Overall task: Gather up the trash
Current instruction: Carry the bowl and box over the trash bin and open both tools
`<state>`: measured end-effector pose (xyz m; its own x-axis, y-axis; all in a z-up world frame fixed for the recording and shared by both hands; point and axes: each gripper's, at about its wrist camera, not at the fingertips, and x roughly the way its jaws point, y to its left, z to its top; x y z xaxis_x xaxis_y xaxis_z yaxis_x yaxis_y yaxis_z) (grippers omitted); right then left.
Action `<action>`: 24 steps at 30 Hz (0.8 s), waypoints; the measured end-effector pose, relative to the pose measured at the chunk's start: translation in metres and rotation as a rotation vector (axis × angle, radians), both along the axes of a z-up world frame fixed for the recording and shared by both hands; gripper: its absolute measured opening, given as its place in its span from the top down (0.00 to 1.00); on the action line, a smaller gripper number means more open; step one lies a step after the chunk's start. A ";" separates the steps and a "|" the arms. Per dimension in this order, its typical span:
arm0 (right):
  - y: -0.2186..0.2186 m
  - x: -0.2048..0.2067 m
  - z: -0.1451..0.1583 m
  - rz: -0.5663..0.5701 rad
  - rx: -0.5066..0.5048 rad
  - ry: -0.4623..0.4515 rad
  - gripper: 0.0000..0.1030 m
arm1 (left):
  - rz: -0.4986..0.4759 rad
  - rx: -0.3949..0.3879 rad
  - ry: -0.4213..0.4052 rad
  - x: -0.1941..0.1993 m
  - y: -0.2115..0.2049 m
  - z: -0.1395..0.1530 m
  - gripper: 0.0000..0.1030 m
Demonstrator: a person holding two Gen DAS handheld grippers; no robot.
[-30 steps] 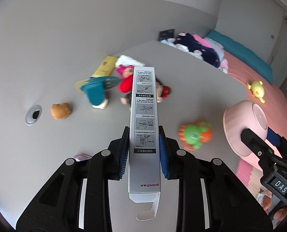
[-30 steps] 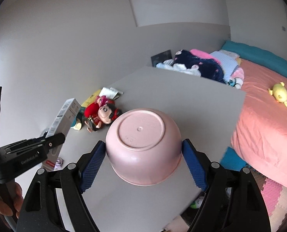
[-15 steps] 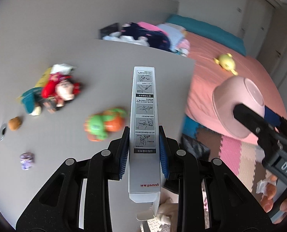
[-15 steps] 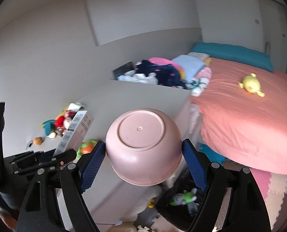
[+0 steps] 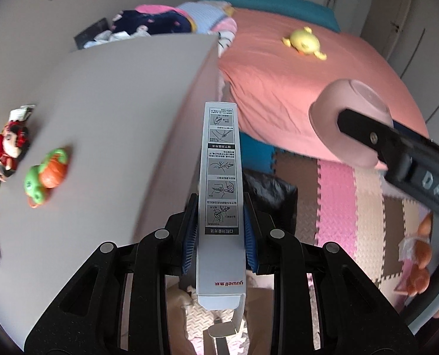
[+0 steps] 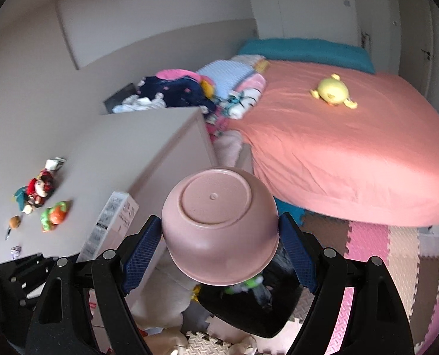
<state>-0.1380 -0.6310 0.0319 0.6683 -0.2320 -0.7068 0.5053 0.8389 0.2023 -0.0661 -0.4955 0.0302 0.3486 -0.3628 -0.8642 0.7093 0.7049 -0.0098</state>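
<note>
The bed [image 6: 352, 148] with its coral sheet fills the right of the room, a yellow plush [image 6: 333, 91] lying on it. Left of it stands the grey surface [image 5: 116, 112], carrying a green-and-orange toy [image 5: 46, 177] and a red doll [image 5: 8, 148] near its far left side. On the foam-mat floor [image 6: 397, 266] between surface and bed sits a black bin bag [image 6: 249, 310], open at the top, with a green object showing inside; this looks like the trash container.

The right gripper [image 6: 219, 251] has its jaws clenched on a pink bowl [image 6: 219, 224], gripped by its sides with the base facing the camera. In the right wrist view the bag lies directly under and just beyond the bowl, so this hand seems the nearer one to the drop.

The left gripper [image 5: 219, 230] has its jaws clamped on a long silver box [image 5: 222, 192], grasped across its narrow width, long axis running straight forward along the fingers. In the left wrist view the black bag [image 5: 269, 195] shows just right of the box, below and ahead of the jaws. The box probably needs to shift a little right and tip downward so it falls end-first into the opening rather than bridging the rim.
</note>
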 end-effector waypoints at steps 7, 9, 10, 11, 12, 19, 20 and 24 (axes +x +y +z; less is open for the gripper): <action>-0.015 0.007 -0.015 -0.059 -0.023 0.061 0.21 | -0.064 0.046 0.031 -0.007 -0.026 -0.021 0.63; -0.020 0.004 -0.016 -0.083 -0.007 0.049 0.08 | -0.047 0.055 -0.011 -0.008 -0.027 -0.020 0.02; -0.022 0.002 -0.015 -0.093 0.003 0.046 0.02 | -0.041 0.039 -0.042 -0.009 -0.025 -0.018 0.06; -0.024 0.001 -0.015 -0.105 0.004 0.046 0.02 | -0.039 0.031 -0.052 -0.009 -0.024 -0.017 0.06; -0.025 -0.001 -0.015 -0.113 0.003 0.051 0.02 | -0.037 0.022 -0.037 -0.007 -0.023 -0.016 0.06; -0.017 0.000 -0.012 -0.097 -0.001 0.035 0.02 | -0.020 -0.001 -0.016 0.005 -0.011 -0.012 0.06; -0.015 0.001 -0.011 -0.092 0.000 0.034 0.02 | -0.018 -0.006 -0.010 0.006 -0.008 -0.012 0.06; -0.003 0.008 -0.005 -0.069 -0.008 0.030 0.02 | -0.007 -0.021 -0.018 0.004 0.003 -0.005 0.06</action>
<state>-0.1303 -0.6343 0.0269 0.6290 -0.2824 -0.7243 0.5675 0.8035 0.1796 -0.0617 -0.4920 0.0255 0.3615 -0.3830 -0.8501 0.7144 0.6996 -0.0114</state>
